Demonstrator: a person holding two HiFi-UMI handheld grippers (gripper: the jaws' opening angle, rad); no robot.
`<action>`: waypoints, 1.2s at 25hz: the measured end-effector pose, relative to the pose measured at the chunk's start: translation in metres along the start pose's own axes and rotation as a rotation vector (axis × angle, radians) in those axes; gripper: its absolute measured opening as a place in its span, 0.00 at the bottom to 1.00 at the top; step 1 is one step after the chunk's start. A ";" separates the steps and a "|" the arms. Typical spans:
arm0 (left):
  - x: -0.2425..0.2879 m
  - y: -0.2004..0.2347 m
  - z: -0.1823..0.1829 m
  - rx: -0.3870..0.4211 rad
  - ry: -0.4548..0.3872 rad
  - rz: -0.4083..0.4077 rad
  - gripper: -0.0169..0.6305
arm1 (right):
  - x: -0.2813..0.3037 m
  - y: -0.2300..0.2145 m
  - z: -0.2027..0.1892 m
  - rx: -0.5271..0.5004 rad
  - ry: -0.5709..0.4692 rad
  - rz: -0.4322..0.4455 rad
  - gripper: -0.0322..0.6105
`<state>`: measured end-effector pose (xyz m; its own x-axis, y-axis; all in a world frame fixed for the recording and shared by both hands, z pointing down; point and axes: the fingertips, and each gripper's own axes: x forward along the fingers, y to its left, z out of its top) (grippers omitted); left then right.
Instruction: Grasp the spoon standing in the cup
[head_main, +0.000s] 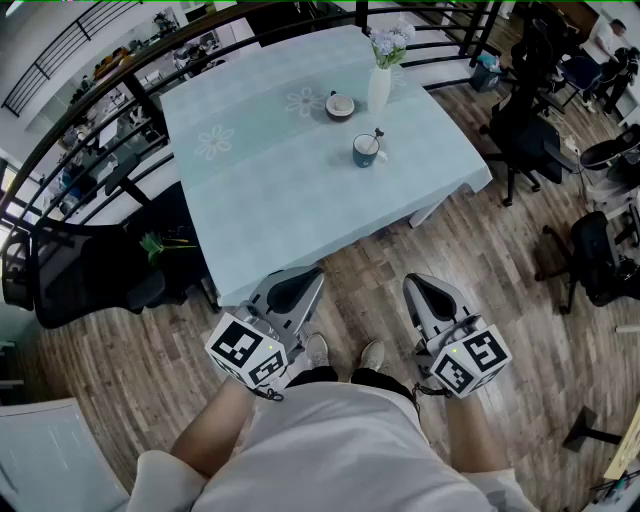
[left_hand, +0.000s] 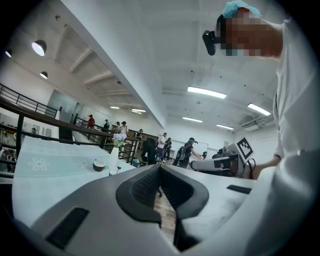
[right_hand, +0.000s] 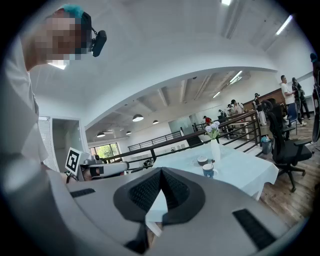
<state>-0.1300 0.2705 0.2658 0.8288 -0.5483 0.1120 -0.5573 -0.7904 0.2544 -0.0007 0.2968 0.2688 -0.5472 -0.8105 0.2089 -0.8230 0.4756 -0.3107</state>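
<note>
A dark blue cup (head_main: 368, 151) stands on the pale blue tablecloth toward the table's right side, with a spoon (head_main: 377, 137) upright in it. The right gripper view shows the same cup (right_hand: 208, 171) small and far off. Both grippers are held low by the person's waist, over the wooden floor and short of the table's near edge. My left gripper (head_main: 300, 281) has its jaws pressed together with nothing in them. My right gripper (head_main: 424, 286) is likewise shut and empty. The cup lies well ahead of both, nearer the right one.
A small bowl (head_main: 340, 105) and a white vase with flowers (head_main: 380, 86) stand behind the cup. The table (head_main: 260, 210) is ringed by a black railing (head_main: 120, 90) at the far side. Office chairs (head_main: 530, 130) stand to the right, and a black chair (head_main: 80, 275) to the left.
</note>
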 end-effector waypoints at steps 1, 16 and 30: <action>0.000 -0.004 -0.002 0.001 0.000 0.000 0.06 | -0.004 -0.001 0.000 -0.004 -0.006 -0.003 0.08; 0.018 -0.046 -0.016 0.014 0.024 0.052 0.06 | -0.037 -0.033 -0.002 0.029 -0.001 0.028 0.08; 0.060 -0.091 -0.034 0.024 0.030 0.107 0.06 | -0.074 -0.083 -0.010 0.038 0.031 0.097 0.08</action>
<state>-0.0277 0.3193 0.2819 0.7655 -0.6216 0.1659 -0.6432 -0.7343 0.2170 0.1067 0.3208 0.2888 -0.6290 -0.7501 0.2042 -0.7598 0.5376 -0.3655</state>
